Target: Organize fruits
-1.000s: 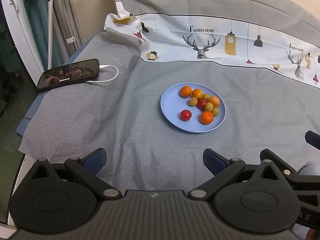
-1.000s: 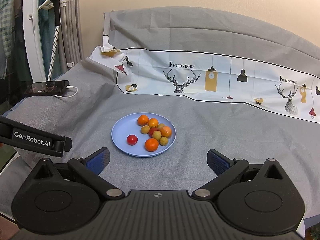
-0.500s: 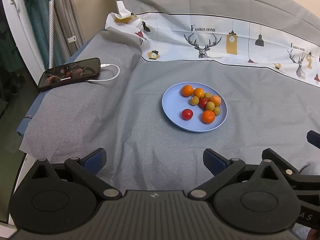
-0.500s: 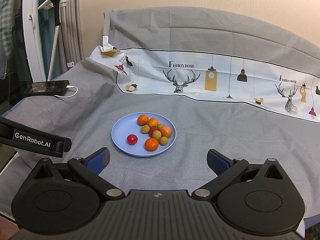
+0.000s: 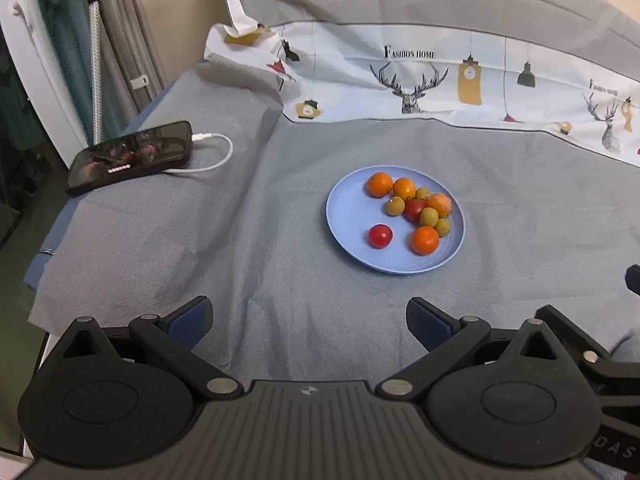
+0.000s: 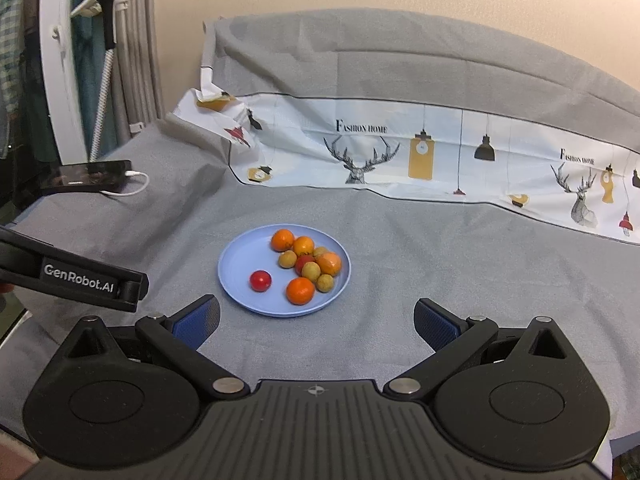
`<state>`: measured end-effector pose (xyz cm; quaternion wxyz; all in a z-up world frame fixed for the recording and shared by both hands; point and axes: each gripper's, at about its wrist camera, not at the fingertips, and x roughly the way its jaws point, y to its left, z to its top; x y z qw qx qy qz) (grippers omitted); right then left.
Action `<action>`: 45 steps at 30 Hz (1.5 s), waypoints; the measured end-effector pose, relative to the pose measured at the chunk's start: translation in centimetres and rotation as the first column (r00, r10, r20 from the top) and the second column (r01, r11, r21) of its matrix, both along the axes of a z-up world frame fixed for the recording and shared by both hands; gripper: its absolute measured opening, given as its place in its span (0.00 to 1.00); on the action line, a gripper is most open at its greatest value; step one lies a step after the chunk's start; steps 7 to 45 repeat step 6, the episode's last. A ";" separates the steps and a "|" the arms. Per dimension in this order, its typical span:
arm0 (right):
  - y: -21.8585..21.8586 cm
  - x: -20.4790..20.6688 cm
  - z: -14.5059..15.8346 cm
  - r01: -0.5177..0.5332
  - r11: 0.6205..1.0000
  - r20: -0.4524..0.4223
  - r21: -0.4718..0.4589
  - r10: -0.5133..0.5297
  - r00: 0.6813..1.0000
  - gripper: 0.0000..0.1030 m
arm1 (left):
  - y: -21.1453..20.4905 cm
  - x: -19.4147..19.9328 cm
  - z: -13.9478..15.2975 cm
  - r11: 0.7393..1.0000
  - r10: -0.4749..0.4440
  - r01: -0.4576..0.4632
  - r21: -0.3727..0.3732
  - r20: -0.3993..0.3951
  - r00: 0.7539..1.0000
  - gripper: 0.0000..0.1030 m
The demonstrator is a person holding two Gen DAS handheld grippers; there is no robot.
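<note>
Over the last second little had changed: the left gripper had eased a touch nearer the blue plate, which sat slightly larger and lower in its view, while the right gripper had held its place, and no fruit had shifted. Both sets of jaws stood wide apart and held nothing. All the fruit lay on the plate, which rested on the grey-covered counter: four oranges, four small yellow-green fruits and one red tomato bunched toward the far right side, with a second tomato alone nearer the left grippers's side. That gathering would fit fruits already collected onto the plate as well as fruits waiting to be sorted off it, so the small approach alone did not settle how far along the job was. The left view showed the phone with its white cable plainly and only a sliver of the other tool at its right edge; the right view showed the left gripper's labelled finger from the side, more of the printed cloth and the wall behind.
</note>
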<state>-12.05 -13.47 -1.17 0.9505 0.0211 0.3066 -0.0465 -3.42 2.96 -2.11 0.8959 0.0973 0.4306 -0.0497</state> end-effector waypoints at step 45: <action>-0.6 1.5 -0.6 0.005 1.000 -0.028 0.008 -0.005 1.000 0.99 | -0.6 1.0 -0.3 1.000 -0.007 0.006 0.028 0.016 1.000 1.00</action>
